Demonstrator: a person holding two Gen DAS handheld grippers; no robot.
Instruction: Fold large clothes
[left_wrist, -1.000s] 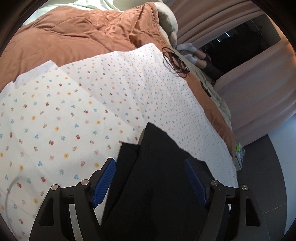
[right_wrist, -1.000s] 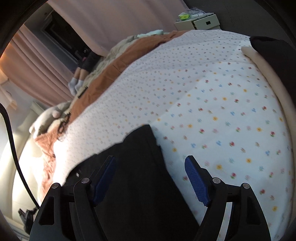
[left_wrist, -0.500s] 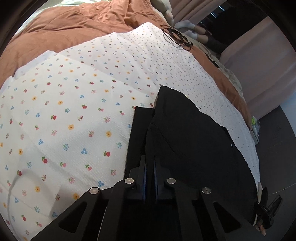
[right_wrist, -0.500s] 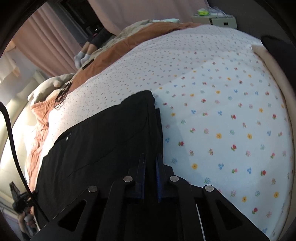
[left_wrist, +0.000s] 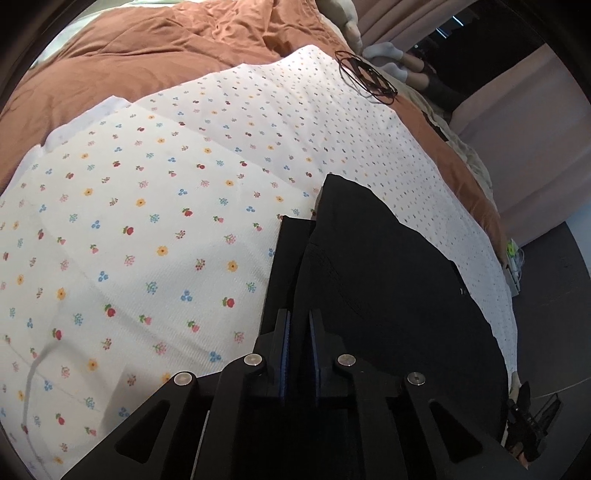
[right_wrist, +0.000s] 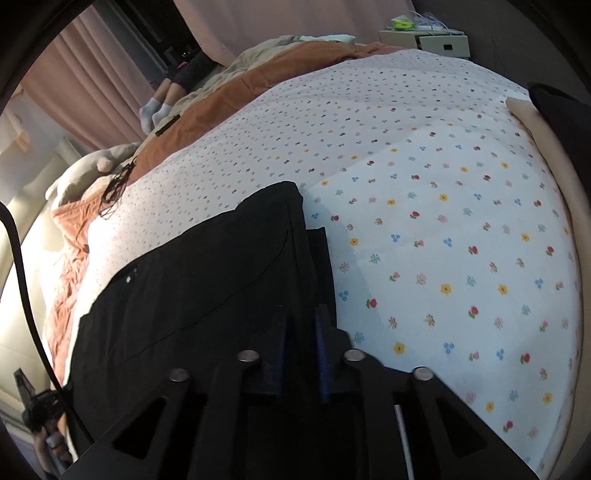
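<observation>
The black garment (left_wrist: 388, 288) ran from lower centre toward upper right, directly ahead of the left gripper (left_wrist: 298, 332). Both grippers (the right gripper (right_wrist: 301, 328) too) pinched its near edge, jaws just easing apart.

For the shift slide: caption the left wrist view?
Left gripper pinching the edge of a black garment on a white flower-print sheet.

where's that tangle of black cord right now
The black cord lies at the far edge of the floral sheet, top right in the left wrist view, beside the brown duvet and someone's white socks.
</observation>
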